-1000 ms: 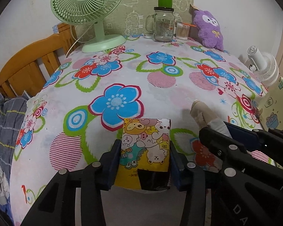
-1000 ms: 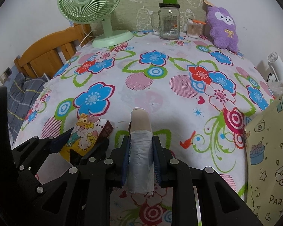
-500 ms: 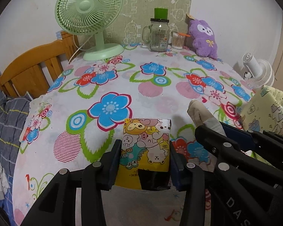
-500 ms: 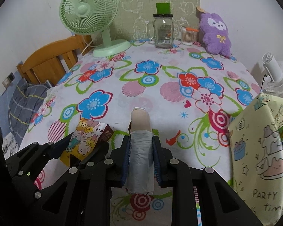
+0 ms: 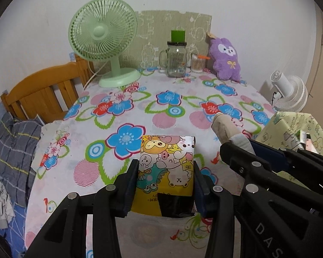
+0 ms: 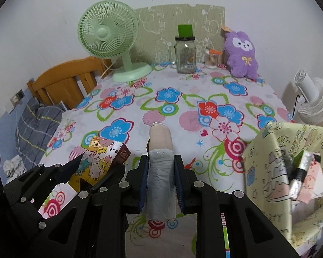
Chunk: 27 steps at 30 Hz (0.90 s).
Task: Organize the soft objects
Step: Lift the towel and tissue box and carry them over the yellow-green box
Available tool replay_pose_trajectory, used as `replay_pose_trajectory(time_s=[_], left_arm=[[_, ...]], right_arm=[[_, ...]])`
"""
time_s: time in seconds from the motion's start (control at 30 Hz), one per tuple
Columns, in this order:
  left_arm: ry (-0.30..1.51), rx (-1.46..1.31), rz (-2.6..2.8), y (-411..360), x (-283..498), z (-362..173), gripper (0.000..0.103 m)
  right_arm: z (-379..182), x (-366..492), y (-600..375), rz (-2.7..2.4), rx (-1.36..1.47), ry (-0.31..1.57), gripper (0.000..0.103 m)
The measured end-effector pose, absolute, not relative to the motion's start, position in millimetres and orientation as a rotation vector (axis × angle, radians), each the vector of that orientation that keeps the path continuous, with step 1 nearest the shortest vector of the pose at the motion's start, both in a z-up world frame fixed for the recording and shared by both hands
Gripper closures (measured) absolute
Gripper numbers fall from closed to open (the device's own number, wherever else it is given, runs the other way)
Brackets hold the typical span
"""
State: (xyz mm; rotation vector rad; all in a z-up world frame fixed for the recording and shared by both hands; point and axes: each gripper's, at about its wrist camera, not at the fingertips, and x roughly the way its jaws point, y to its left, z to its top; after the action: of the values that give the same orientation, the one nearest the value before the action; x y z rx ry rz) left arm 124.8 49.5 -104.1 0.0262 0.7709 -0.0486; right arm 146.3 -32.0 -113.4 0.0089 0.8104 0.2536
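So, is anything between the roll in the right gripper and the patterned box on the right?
Nothing visible. The right gripper holds the roll above bare tablecloth; the patterned box stands open alongside.

This is a lived-in home, most likely a bedroom. The worktop (image 5: pixel 101 185) wears a bright flowered cloth and carries a green desk fan (image 5: pixel 105 43), a glass mug jar (image 5: pixel 176 59) and a purple plush toy (image 5: pixel 226 59). Beside it stand a wooden headboard (image 5: pixel 43 94) with grey checked bedding (image 5: pixel 13 144), and a white fan (image 5: pixel 289 94) against the plain wall.
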Motion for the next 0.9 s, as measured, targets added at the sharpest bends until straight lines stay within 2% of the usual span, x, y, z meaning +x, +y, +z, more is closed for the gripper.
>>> replay_pose_trajectory(time_s=[0.9], left_arm=[[0.644, 0.033, -0.047, 7, 86, -47, 0.057]], right_arm=[[-50, 102, -78, 0.268, -0.006, 0.667, 0.077]])
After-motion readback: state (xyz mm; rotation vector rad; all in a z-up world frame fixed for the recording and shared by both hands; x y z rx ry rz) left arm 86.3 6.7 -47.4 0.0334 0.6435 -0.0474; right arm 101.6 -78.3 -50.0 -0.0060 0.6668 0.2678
